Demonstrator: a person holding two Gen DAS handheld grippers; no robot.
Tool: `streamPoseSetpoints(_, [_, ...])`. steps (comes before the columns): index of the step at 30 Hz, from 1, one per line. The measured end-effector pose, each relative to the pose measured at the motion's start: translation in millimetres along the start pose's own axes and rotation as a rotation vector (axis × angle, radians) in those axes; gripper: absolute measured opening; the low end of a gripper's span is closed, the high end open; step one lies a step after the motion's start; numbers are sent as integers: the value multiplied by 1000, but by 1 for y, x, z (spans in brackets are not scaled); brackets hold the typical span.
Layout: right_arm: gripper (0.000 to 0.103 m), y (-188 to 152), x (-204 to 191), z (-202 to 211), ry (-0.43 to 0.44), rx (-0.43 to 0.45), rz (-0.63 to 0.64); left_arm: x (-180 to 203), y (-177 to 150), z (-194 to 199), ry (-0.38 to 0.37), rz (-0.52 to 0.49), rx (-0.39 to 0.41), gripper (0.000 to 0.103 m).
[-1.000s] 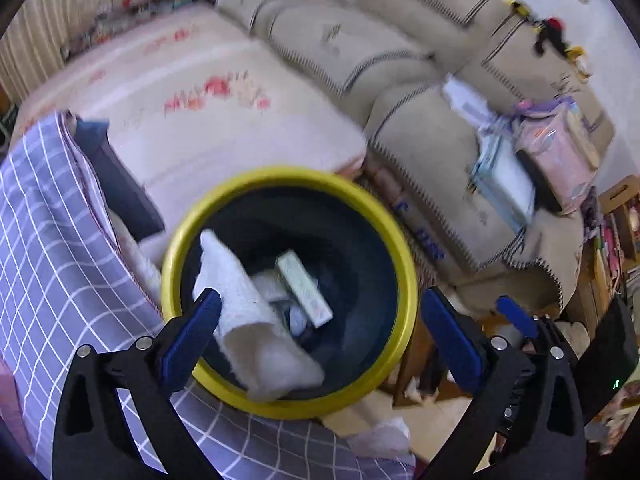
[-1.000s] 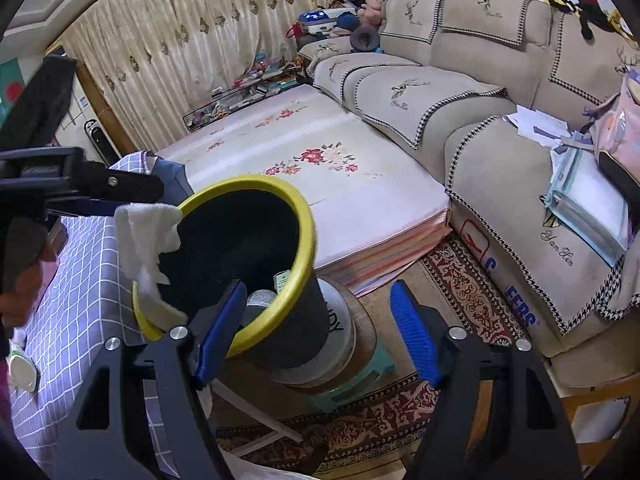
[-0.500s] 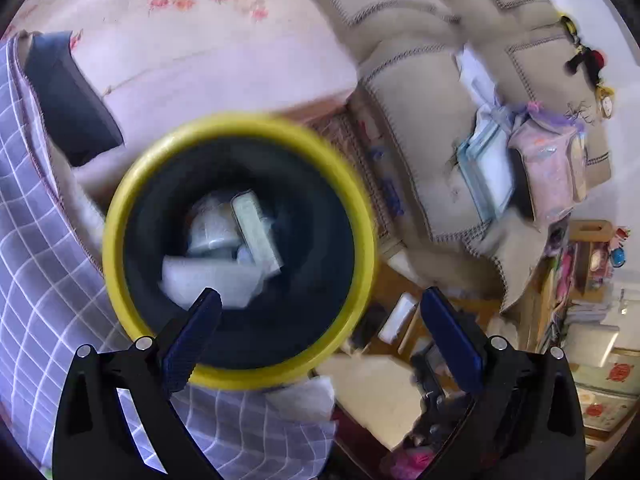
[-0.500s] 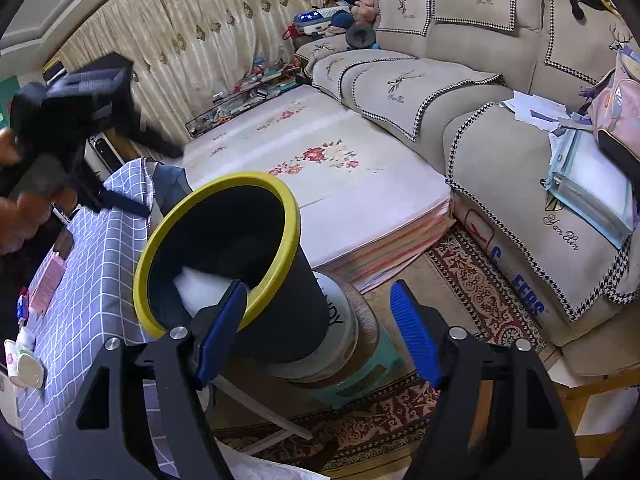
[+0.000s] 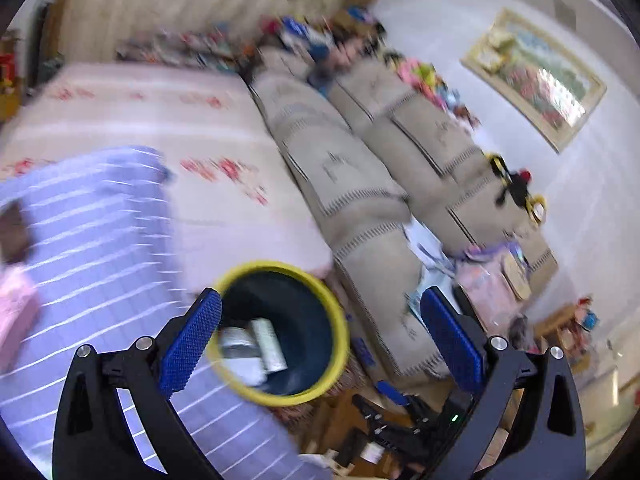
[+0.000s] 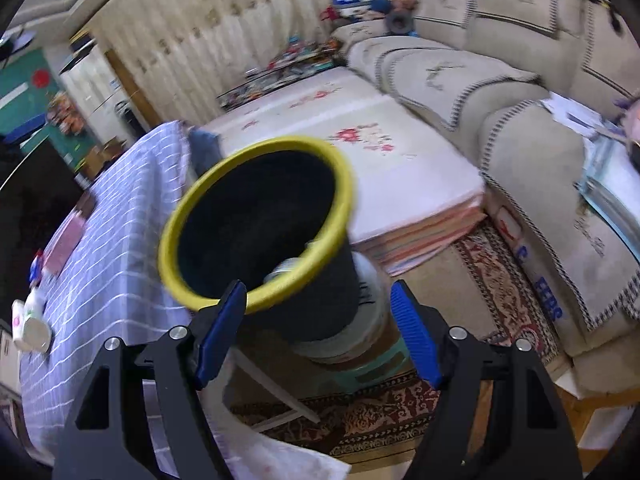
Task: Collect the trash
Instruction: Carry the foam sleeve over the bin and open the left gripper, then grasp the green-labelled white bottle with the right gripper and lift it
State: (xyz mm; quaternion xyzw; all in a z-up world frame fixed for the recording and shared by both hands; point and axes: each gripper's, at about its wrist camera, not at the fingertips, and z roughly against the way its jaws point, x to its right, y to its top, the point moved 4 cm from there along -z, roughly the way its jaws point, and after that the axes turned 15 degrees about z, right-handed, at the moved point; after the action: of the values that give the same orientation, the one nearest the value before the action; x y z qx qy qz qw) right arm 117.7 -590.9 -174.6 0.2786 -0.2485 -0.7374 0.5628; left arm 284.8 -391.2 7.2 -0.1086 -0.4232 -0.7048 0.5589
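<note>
Bin (image 6: 256, 224) sits at 11 o'clock of right gripper (image 6: 316, 328).
Both grippers spread, empty; left gripper (image 5: 320, 332) well above.

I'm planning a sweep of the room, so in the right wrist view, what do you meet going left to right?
Checked tablecloth → yellow-rimmed trash bin → floral mattress → beige sofa.

Home living room: beige sofa (image 6: 500, 92), curtains (image 6: 208, 40), framed picture (image 5: 536, 80), patterned rug (image 6: 508, 280).
</note>
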Motion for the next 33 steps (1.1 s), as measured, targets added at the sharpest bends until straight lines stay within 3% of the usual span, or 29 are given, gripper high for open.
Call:
streamPoseSetpoints(4, [71,15,-50,-1,80,13,105,-51,-27,97,129,-16,220,98])
streamPoseSetpoints(8, [72,33,-138,0,224,26,291,-113,-55,194,273,28,433,98])
streamPoseSetpoints(15, [72,34,-289,6,518,2,634,-207,-129,317,470,174,639,98])
streamPoseSetpoints(18, [77,33,-337,9,558,32,794,-238,-155,341,557,199,656,98])
streamPoseSetpoints(22, [78,29,-375,1,591,40,928,-268,-179,357,544,252,643,98])
streamPoseSetpoints(24, [78,23,-390,-14,575,2,967,-277,-184,360,528,263,642,98])
streamPoseSetpoints(33, [78,12,-404,-44,643,-52,947,-282,-180,320,483,249,599,98])
